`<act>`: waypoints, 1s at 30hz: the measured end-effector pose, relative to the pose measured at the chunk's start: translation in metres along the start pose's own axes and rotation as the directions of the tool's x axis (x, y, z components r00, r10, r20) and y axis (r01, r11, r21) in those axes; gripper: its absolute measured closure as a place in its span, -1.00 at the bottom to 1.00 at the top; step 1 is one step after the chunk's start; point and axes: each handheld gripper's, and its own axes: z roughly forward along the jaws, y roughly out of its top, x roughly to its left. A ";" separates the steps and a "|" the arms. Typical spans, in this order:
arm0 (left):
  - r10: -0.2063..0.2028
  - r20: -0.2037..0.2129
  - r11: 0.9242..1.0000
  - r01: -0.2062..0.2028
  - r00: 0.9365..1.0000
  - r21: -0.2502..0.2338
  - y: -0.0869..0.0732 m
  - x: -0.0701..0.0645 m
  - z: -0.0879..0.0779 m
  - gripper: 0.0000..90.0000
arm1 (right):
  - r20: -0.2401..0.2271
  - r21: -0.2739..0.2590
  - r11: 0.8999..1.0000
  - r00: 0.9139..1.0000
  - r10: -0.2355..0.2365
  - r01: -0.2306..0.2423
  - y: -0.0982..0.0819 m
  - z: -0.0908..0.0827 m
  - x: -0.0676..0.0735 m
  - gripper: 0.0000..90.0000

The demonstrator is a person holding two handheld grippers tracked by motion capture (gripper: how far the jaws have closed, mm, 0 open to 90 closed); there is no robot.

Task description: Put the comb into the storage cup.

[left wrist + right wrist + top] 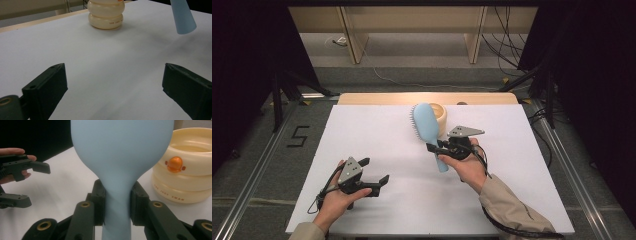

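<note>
The right gripper (117, 202) pinches the pale blue hairbrush (428, 127) at its narrow neck, a sound hold: light, stiff plastic, probably slick. The left gripper (371, 172) has its fingers (47, 87) spread over the bench (377, 145)

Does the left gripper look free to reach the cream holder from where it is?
Probably yes: the left gripper is open and bare white table lies between it and the holder; the brush sits off to one side.

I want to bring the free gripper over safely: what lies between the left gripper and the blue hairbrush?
Only bare white table separates the left gripper from the blue hairbrush, as the high view shows.
</note>
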 end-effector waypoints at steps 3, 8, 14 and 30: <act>-0.002 0.003 1.000 0.002 1.000 -0.002 0.000 -0.001 0.001 -0.88 | -0.001 -0.006 1.000 1.000 -0.005 0.005 -0.001 0.001 0.002 0.56; -0.003 0.011 1.000 0.003 1.000 -0.005 0.002 -0.004 0.002 -0.88 | -0.002 -0.015 1.000 1.000 -0.012 0.012 -0.002 0.004 0.005 0.56; -0.007 0.024 1.000 0.008 1.000 -0.008 0.003 -0.007 0.004 -0.88 | -0.004 -0.023 1.000 1.000 -0.016 0.016 -0.003 0.005 0.007 0.56; -0.021 0.075 1.000 0.023 0.997 -0.020 0.012 -0.023 0.014 -0.85 | -0.007 -0.029 0.999 1.000 -0.017 0.017 -0.004 0.008 0.012 0.56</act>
